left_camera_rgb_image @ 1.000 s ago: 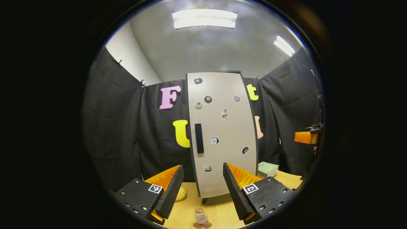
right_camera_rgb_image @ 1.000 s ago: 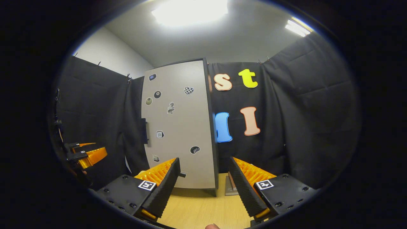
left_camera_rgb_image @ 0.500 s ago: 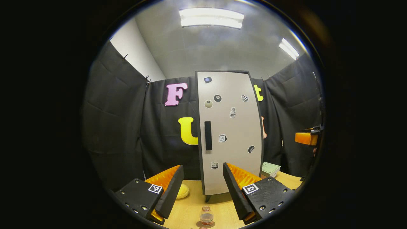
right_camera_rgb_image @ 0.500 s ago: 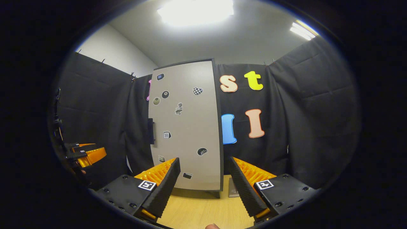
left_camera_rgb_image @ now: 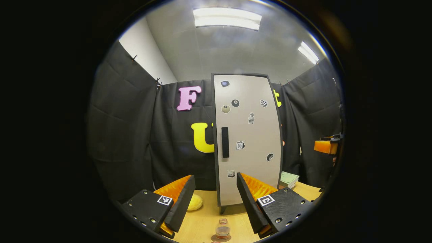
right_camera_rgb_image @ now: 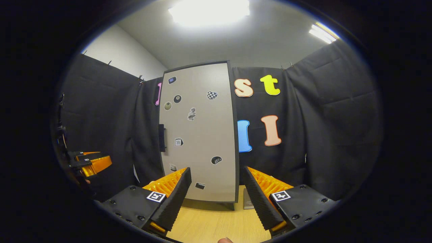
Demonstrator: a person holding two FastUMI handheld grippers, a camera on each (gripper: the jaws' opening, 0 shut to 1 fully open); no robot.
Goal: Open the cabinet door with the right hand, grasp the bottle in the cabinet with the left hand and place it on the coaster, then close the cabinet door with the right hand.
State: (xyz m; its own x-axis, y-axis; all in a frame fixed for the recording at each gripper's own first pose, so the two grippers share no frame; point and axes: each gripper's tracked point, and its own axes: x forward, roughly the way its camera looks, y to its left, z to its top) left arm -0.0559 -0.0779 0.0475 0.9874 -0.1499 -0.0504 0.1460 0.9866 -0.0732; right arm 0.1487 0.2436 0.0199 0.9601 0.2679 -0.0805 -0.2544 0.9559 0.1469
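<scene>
Holding both my grippers wide open and empty, left gripper [left_camera_rgb_image: 213, 202] and right gripper [right_camera_rgb_image: 216, 199], I face one cabinet [left_camera_rgb_image: 248, 141], door closed. One bottle [left_camera_rgb_image: 223, 230] stands on one coaster [left_camera_rgb_image: 214, 239] on the table [left_camera_rgb_image: 202, 222], below my left fingers.

Black screwed gripper housings [left_camera_rgb_image: 148, 211] bear square checkered markers [left_camera_rgb_image: 164, 200].

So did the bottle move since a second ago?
No. The bottle is still on the coaster, lined up below the cabinet foot exactly as before. Both slid right together in the left gripper view, so the camera shifted.
</scene>
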